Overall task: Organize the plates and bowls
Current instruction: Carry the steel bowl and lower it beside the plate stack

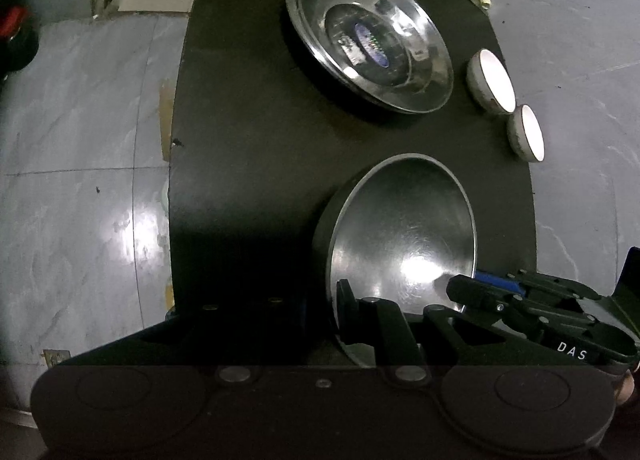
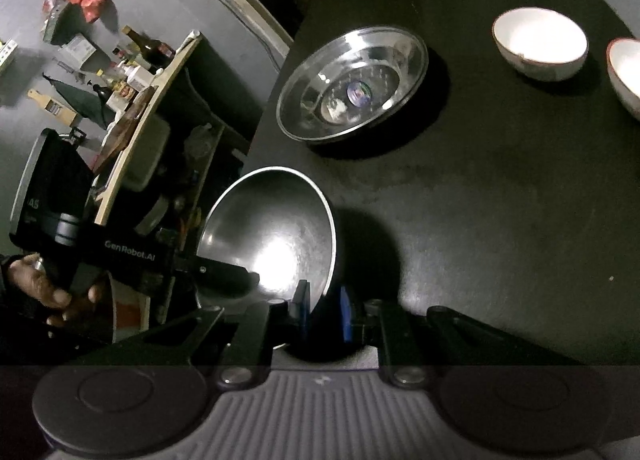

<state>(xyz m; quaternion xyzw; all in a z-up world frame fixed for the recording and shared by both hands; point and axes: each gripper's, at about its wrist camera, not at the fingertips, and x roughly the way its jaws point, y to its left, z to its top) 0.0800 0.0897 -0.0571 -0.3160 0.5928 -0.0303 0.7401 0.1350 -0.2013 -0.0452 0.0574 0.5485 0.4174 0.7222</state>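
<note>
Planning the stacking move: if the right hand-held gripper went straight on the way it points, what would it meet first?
The right hand-held gripper is already shut on the metal bowl's rim. Carried straight on, bowl and gripper would probably meet the black table short of the steel plates; depth is unclear.

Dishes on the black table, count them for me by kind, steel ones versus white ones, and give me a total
Steel dishes: 2, the steel plate lying on the table and the steel bowl held in both grippers.
White bowls: 2, one beside the other.
Total: 4.
</note>
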